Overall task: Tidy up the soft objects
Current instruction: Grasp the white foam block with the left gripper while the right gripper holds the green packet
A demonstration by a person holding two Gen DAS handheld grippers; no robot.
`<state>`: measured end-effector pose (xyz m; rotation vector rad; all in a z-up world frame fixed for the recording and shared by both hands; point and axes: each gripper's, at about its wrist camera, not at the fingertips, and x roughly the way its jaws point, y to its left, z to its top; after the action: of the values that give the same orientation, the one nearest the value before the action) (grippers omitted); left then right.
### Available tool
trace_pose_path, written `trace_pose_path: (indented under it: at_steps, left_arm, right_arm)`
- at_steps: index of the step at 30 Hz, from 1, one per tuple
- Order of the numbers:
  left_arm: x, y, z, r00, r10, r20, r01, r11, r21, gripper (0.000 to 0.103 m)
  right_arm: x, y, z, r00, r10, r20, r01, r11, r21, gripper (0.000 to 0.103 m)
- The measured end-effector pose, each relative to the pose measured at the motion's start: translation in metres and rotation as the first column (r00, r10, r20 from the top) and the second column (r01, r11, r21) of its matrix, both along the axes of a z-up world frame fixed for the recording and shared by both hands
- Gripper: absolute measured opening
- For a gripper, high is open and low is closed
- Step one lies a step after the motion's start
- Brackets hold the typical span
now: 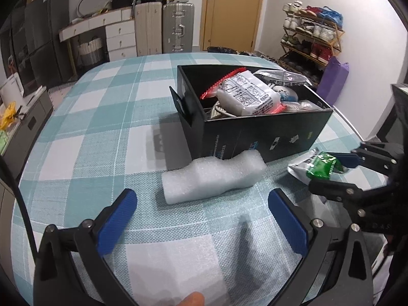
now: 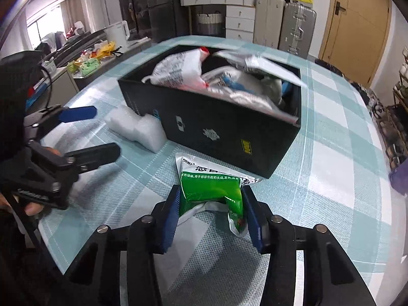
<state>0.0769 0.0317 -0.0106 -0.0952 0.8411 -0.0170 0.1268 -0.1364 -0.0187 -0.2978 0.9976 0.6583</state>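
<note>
A black box (image 1: pixel 267 132) stands on the checked tablecloth, filled with soft packets and bags; it also shows in the right wrist view (image 2: pixel 216 130). A white foam piece (image 1: pixel 214 177) lies in front of it, also in the right wrist view (image 2: pixel 137 127). My left gripper (image 1: pixel 202 218) is open and empty, just short of the foam. My right gripper (image 2: pixel 211 204) is shut on a green and white medicine pouch (image 2: pixel 211 188) lying on the table in front of the box. The pouch also shows in the left wrist view (image 1: pixel 316 167).
The table is round with a teal and white checked cloth (image 1: pixel 107 127). Behind it stand suitcases (image 1: pixel 178 30), a white drawer unit, a wooden door and a shoe rack (image 1: pixel 311 38). A side counter with clutter (image 2: pixel 91 58) stands at the left.
</note>
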Motion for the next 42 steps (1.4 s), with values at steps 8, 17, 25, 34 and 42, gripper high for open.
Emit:
trace_pose_path:
  at_steps: [8,17,25,34,42]
  left_arm:
    - [0.014,-0.009,-0.006,0.998,0.051,-0.033,-0.051,0.999,0.002,0.103]
    - [0.029,-0.021,-0.014,0.993,0.081,-0.086,-0.078,0.996,0.042,0.103]
    - [0.032,-0.023,-0.016,0.992,0.083,-0.096,-0.079,0.996,0.046,0.090]
    - [0.012,-0.012,0.005,0.997,0.066,-0.034,-0.066,0.998,0.008,0.089]
    - [-0.001,-0.004,0.033,0.998,0.040,0.047,-0.040,0.999,0.002,0.089]
  right_arm:
    - [-0.003,-0.003,0.011,1.000,-0.001,0.027,0.001,1.000,0.006,0.047]
    - [-0.002,-0.012,0.014,1.000,-0.014,0.026,0.013,1.000,0.011,0.047]
    - [0.002,-0.014,0.015,0.999,-0.019,0.033,0.019,1.000,0.020,0.047]
    - [0.002,-0.018,0.022,0.998,-0.020,0.054,0.018,0.999,0.040,0.047]
    - [-0.009,-0.016,0.042,0.996,-0.009,0.094,0.001,0.997,0.076,0.047]
